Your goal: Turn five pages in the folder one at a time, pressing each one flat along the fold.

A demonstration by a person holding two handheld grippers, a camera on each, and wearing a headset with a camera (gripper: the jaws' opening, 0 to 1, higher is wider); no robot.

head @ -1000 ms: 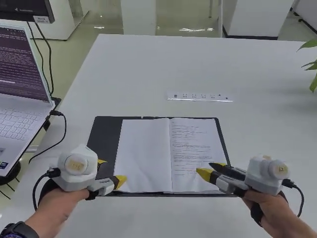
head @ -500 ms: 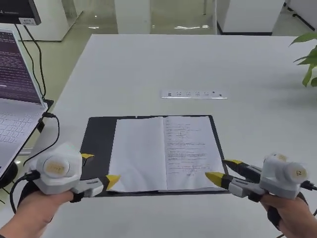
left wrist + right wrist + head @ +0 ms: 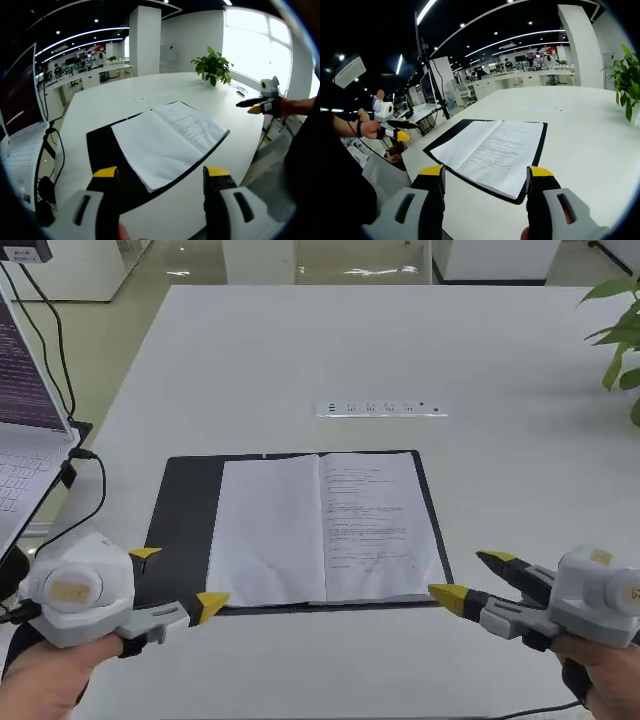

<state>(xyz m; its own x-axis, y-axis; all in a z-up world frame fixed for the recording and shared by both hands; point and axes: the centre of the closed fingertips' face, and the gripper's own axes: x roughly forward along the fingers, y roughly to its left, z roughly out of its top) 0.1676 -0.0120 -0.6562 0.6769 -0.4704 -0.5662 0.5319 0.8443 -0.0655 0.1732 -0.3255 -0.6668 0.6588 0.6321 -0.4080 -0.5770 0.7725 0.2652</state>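
Plainly, the black rectangular folder point(image 3: 185, 530) lay open and flat on the white table point(image 3: 300, 350), close to the near edge, with a blank white left-hand page point(image 3: 265, 530) and a printed right-hand page point(image 3: 370, 525) meeting at the centre fold point(image 3: 322, 530). The left gripper point(image 3: 178, 578) hovered just off the folder's near left corner, its yellow-tipped jaws spread wide and holding nothing. The right gripper point(image 3: 472, 578) hung just off the near right corner, jaws equally wide and empty. Neither touched paper. This looked like the gap between two page turns, or the start of one; how many pages had been turned could not be told. The next move would call for the right gripper to close in on the free edge of the printed page, pinch a single sheet without catching those beneath, carry it over to the left, and then have a jaw tip press down along the fold.
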